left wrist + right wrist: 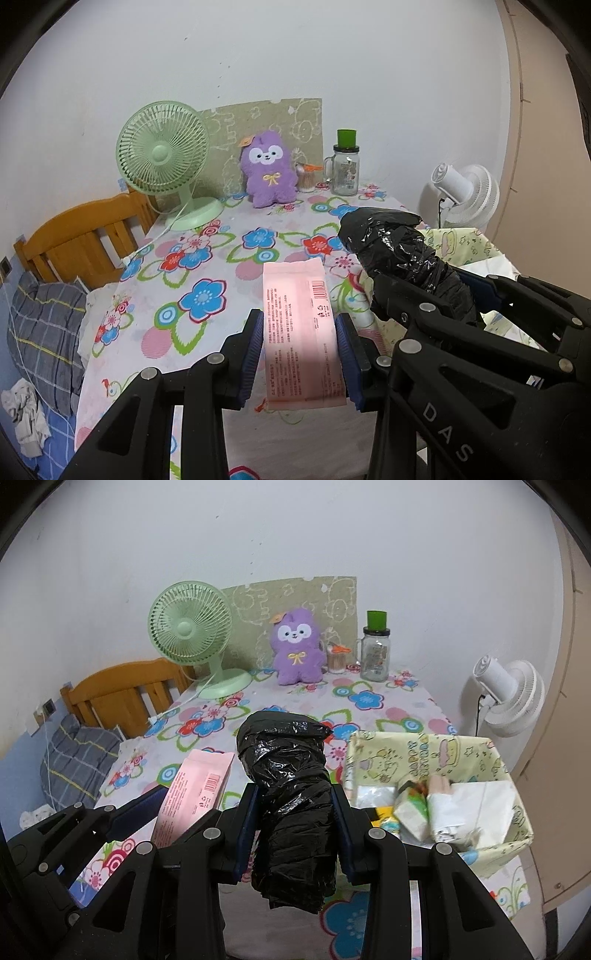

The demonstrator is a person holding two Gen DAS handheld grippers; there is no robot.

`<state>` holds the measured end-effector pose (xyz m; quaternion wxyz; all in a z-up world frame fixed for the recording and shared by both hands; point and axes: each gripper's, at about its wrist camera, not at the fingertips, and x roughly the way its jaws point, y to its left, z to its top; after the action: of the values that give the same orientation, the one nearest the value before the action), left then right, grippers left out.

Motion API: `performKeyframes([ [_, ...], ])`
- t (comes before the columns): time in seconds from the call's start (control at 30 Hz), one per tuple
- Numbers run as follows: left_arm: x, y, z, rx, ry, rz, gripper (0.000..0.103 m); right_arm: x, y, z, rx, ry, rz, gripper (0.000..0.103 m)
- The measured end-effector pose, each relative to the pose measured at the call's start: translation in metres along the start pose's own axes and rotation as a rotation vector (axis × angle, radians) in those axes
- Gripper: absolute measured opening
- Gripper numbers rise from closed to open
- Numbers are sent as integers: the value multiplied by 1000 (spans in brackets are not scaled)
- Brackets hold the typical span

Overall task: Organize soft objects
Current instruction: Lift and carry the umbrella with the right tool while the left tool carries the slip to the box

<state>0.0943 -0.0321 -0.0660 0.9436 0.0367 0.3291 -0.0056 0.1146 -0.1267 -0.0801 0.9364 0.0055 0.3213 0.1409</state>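
Observation:
My left gripper (299,354) is shut on a flat pink packet (301,332) with a barcode, held above the flowered table; the packet also shows in the right wrist view (195,786). My right gripper (293,830) is shut on a roll of black plastic bags (291,805), held just right of the left gripper; the roll also shows in the left wrist view (402,254). A pale green fabric storage box (406,749) stands at the right of the table, holding white tissue packs (476,808) and other soft packets. A purple plush toy (269,170) sits at the back.
A green desk fan (162,155) stands at the back left, its cord running off the table. A glass jar with a green lid (345,166) and a small cotton-swab jar (306,177) stand beside the plush. A white fan (513,698) stands beyond the right edge. A wooden bed frame (81,236) lies to the left.

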Motion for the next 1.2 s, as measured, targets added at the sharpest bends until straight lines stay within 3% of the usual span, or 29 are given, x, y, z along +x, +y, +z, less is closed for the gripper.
performKeyframes([
  [1.2, 32, -109, 39, 123, -4, -136, 40, -8, -115, 8, 114, -16, -131, 41],
])
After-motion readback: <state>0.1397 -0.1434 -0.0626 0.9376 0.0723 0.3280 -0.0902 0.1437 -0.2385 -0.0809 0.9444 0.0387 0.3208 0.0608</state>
